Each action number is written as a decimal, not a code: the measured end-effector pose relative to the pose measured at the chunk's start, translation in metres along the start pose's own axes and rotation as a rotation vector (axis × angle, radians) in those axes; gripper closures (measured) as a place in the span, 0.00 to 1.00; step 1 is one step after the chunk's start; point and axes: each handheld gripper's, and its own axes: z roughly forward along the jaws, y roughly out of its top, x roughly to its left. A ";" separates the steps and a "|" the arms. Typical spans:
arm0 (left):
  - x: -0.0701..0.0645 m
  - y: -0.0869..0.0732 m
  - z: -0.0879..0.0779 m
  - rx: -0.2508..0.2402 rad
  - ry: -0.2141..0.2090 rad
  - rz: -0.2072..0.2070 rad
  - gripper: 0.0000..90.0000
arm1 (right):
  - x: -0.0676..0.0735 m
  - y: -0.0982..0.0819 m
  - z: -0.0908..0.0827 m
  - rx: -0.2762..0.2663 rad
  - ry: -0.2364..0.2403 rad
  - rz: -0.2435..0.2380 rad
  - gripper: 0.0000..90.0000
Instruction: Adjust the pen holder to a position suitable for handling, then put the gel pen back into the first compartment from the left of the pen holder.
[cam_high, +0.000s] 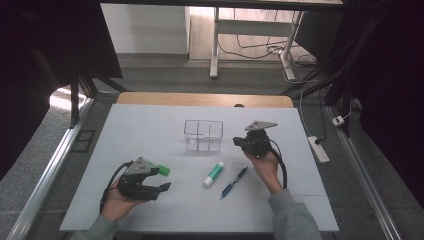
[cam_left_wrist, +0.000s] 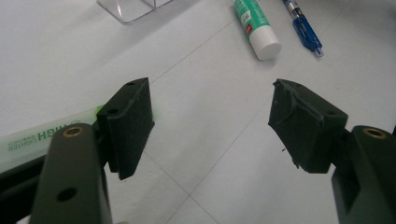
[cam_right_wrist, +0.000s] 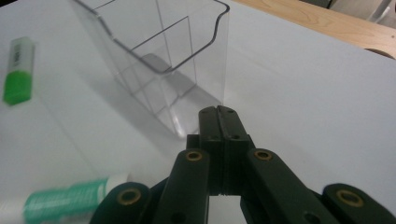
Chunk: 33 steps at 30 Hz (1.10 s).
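A: Starting at the left of the desk (cam_high: 150, 125), the left gripper (cam_high: 161, 181) sits low in the person's left hand (cam_high: 117, 202), and its jaws stand wide apart with nothing between them.

B: In the left gripper view, bare white desk shows in that gap. The green highlighter (cam_high: 163, 170) lies just beside the jaws, on the far side in the high view, and its pale barrel runs behind one pad (cam_left_wrist: 133, 123). Whether they touch cannot be told.

A: Moving right, the glue stick (cam_high: 213, 174) lies flat near the middle, green body and white cap, angled up to the right.

B: Just beside it is the blue pen (cam_high: 234, 182), at much the same slant, the two close but apart. Both lie well ahead of the open left jaws.

A: Beyond them stands the clear organiser (cam_high: 203, 135), upright, with partitions dividing it into compartments. Nothing lies inside.

B: Then the right gripper (cam_high: 238, 142), held up in the right hand (cam_high: 264, 164), just right of the organiser.

A: Its jaws point at the organiser's near corner. In the right gripper view the pads (cam_right_wrist: 219, 122) sit pressed together, gripping nothing.

B: They stop just short of the clear wall, no contact visible.
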 end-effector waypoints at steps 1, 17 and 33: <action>0.000 0.000 0.000 -0.001 0.001 -0.003 0.33 | 0.000 0.000 0.000 0.000 0.000 0.000 0.88; 0.000 -0.002 0.000 0.001 0.008 -0.011 0.33 | 0.003 -0.025 -0.039 0.048 0.149 -0.146 0.40; 0.000 -0.003 0.000 0.009 0.005 -0.009 0.33 | 0.010 -0.023 -0.041 0.276 0.232 -0.407 0.41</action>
